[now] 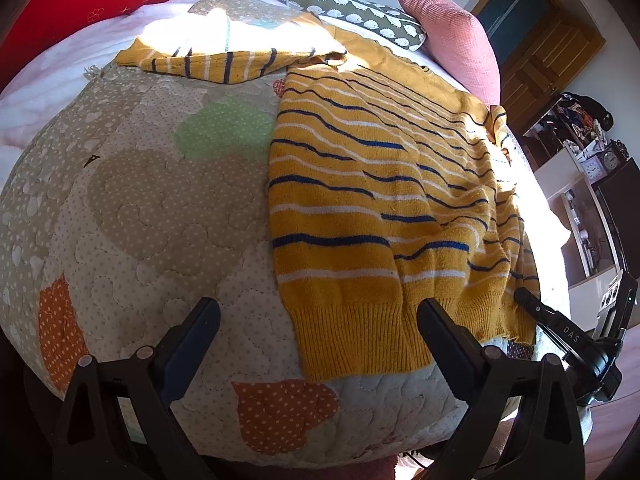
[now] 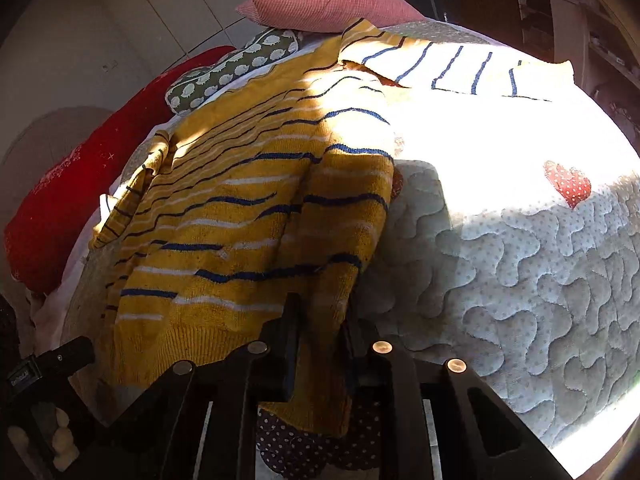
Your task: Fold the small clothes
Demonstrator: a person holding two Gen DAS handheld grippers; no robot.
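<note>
**Right tongs pinch the sweater hem**

Your yellow striped sweater [image 1: 360,200] lies spread on the quilted bed [image 1: 160,208], one sleeve [image 1: 208,64] stretched out toward the pillows [image 1: 448,28]. Your left tongs [image 1: 318,312] stand spread wide over the ribbed hem, pressing on nothing. Your right tongs [image 2: 320,320] are pressed together, pinching the sweater's hem at its corner.
</note>
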